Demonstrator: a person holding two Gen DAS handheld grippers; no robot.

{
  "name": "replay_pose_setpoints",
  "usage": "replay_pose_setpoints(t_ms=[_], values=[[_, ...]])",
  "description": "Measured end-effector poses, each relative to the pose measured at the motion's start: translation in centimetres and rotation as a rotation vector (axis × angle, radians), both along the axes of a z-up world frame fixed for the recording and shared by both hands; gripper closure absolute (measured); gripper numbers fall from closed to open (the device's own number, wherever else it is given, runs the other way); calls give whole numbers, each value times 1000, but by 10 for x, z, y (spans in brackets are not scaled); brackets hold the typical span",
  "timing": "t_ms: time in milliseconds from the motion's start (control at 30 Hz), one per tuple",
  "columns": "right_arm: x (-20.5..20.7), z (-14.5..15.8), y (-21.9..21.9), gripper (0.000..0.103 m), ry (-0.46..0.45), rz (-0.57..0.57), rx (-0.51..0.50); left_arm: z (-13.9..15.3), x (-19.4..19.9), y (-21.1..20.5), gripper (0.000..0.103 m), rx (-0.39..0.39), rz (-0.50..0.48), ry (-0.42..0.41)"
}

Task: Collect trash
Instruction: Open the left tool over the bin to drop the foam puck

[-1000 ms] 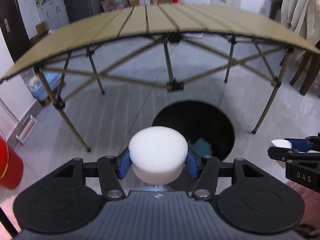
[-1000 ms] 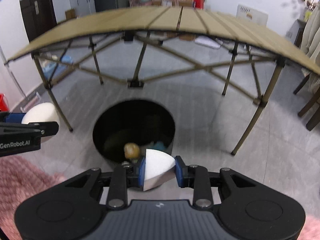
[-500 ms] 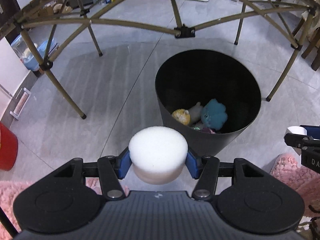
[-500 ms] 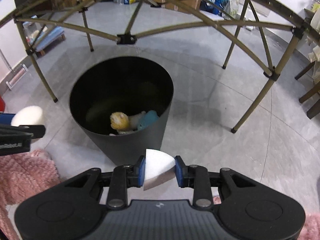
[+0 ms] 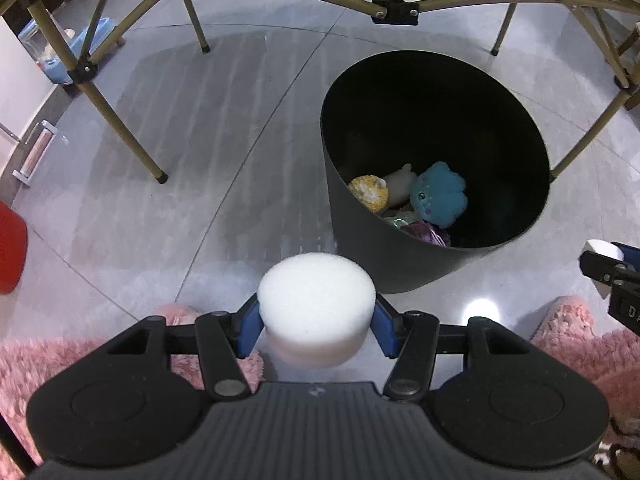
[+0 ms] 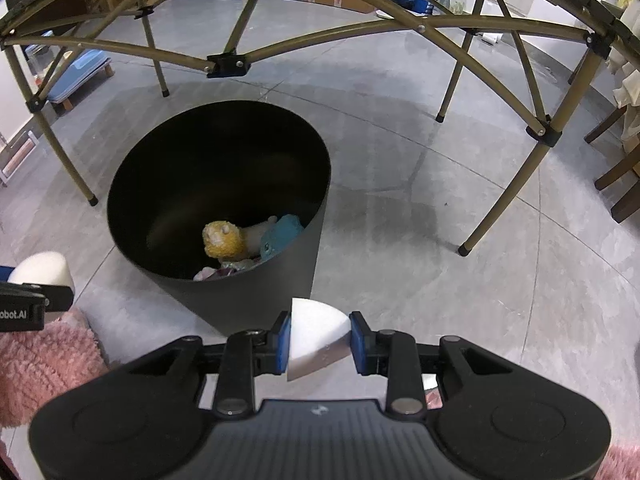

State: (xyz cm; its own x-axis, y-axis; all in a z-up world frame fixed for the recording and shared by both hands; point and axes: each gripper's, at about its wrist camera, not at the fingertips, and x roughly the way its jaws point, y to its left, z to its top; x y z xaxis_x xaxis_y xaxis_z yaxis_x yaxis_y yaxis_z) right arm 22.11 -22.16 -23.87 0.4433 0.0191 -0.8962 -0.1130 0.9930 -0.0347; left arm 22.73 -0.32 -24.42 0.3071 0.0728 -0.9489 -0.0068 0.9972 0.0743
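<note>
From the left wrist, the left gripper (image 5: 316, 322) points steeply down at the floor, its blue pads pinching a round white foam puck (image 5: 316, 300) by its curved side. The puck looks very light and spongy, with a rough open surface that should not slip. The side-on hold across its widest part seems the sensible one, since a hard squeeze would only dent it. Ahead and to the right stands the black trash bin (image 5: 400, 264), mouth open, with a blue plush toy (image 5: 440, 194), a yellow plush toy (image 5: 368, 192) and some crumpled wrappers at the bottom. The puck hangs just short of the bin's near wall, not yet over the opening. Pink fluffy slippers (image 5: 80, 360) show below the gripper. At the right edge the other gripper comes into view with something white in it.

From the right wrist, the right gripper (image 6: 318, 342) is also tilted well down, fingers drawn close together and clamped on a white foam wedge (image 6: 314, 336), a quarter-round piece held across its flat faces. It looks just as light and soft; its thin corner would probably crumble if nipped. The wedge sits just outside the bin (image 6: 248, 300), to the right of its near rim. The tan folding table frame (image 6: 228, 66) arches overhead, so I'd guess both hands need to go forward, not up.
</note>
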Motion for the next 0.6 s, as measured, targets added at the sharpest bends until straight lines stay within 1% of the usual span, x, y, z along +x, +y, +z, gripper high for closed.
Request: replay_pose_setpoints(t_ms=[167, 367, 600], values=[[11, 0, -5, 74, -15, -26, -7, 0, 19, -8, 46, -5, 24, -5], [25, -4, -18, 74, -21, -71, -15, 5, 41, -18, 46, -28, 68, -17], [39, -6, -32, 74, -39, -118, -27, 7, 63, -43, 46, -51, 65, -26]])
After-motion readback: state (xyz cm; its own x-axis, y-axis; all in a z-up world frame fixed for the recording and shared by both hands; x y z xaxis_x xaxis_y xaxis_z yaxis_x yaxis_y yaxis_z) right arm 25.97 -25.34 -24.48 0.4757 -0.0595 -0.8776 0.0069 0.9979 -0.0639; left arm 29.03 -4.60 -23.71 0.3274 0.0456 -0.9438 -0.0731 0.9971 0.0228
